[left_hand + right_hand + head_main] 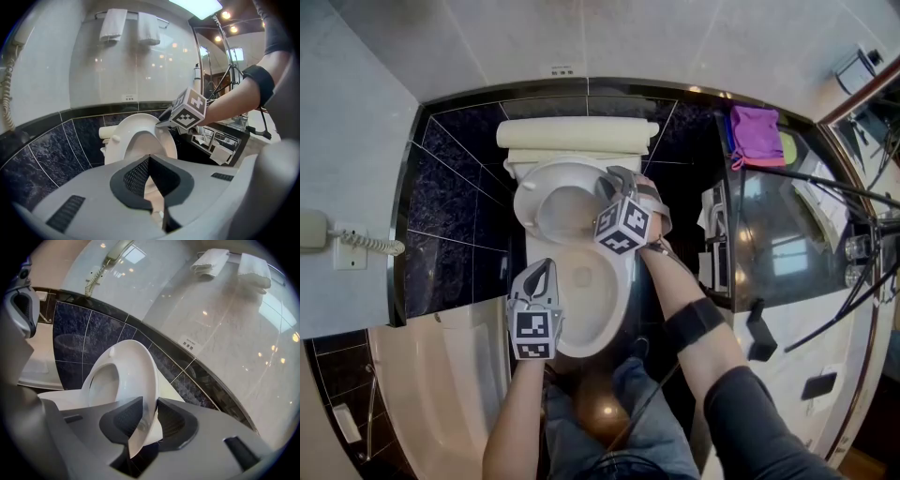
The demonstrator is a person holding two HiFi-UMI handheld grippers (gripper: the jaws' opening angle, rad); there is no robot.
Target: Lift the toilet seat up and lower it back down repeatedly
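The white toilet seat [525,202] stands tilted up from the bowl [595,314], in front of the tank [577,134]. My right gripper [614,180] is shut on the seat's right rim; in the right gripper view the rim [136,366] runs between both pads of that gripper [149,416]. The left gripper view shows the raised seat [125,136] with the right gripper [164,123] on its edge. My left gripper [542,274] hovers over the bowl's front left, shut and holding nothing [149,161].
A wall phone [314,230] hangs at the left above a bathtub [441,375]. A purple cloth [757,131] lies on the dark counter to the right, beside tripod legs [834,178]. Two folded towels [131,26] sit on a rack above the toilet.
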